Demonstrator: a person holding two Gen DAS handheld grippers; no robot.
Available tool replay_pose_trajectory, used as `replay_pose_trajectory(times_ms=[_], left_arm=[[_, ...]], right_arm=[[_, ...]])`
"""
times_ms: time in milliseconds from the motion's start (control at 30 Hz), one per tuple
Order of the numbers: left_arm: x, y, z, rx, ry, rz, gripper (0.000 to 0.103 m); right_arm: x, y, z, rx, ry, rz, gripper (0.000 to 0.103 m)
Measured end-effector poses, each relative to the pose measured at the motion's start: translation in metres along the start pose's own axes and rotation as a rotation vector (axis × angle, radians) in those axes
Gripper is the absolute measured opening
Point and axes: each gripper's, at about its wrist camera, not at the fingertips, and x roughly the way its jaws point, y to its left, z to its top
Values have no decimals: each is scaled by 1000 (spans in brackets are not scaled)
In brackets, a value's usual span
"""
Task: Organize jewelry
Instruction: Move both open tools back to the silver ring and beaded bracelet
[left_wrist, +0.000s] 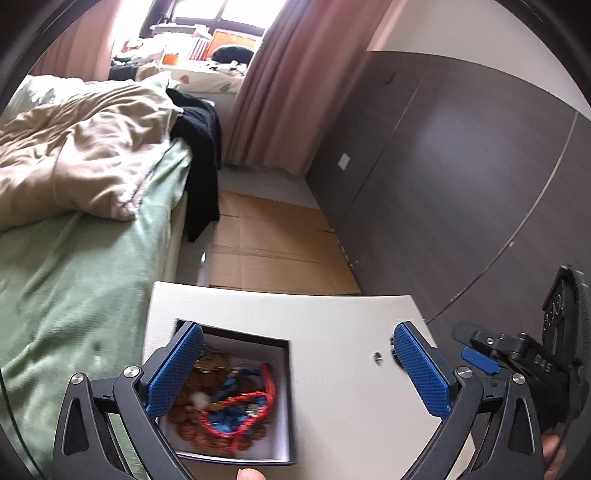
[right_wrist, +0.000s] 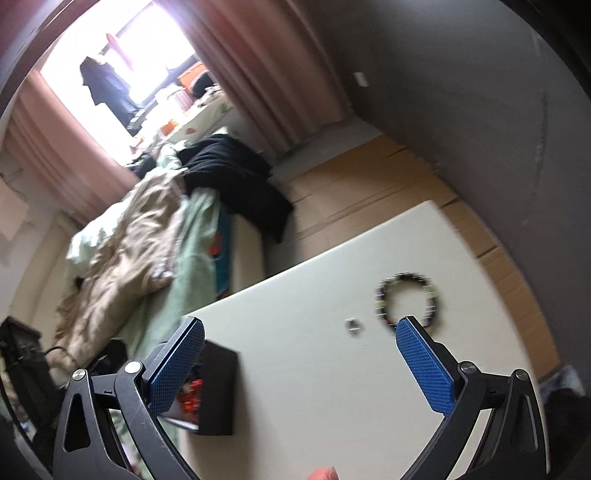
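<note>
Hovering over the white surface (left_wrist: 332, 317) with both the left gripper (left_wrist: 298, 363) and the right gripper (right_wrist: 300, 363) spread and empty, the work seems to be between pickups. One black box (left_wrist: 258, 369) already holds a tangle of bracelets (left_wrist: 225, 402); one beaded bracelet (right_wrist: 406, 304) and one small ring (right_wrist: 352, 326) lie loose, near each other. Next probably calls for closing the right gripper on a loose piece and carrying it to the box.

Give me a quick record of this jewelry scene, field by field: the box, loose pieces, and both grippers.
surface: white table
box: black jewelry box, open, tangled bracelets inside
loose pieces: beaded bracelet and small ring on the table
left gripper: open, above the box
right gripper: open, holding nothing
background: unmade bed
</note>
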Motion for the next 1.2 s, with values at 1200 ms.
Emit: replay_pose_trajectory(times_ms=[1200], left_arm=[[102, -99, -35, 256, 198, 23, 69]], right_arm=[[-38, -111, 22, 103, 72, -142, 98]])
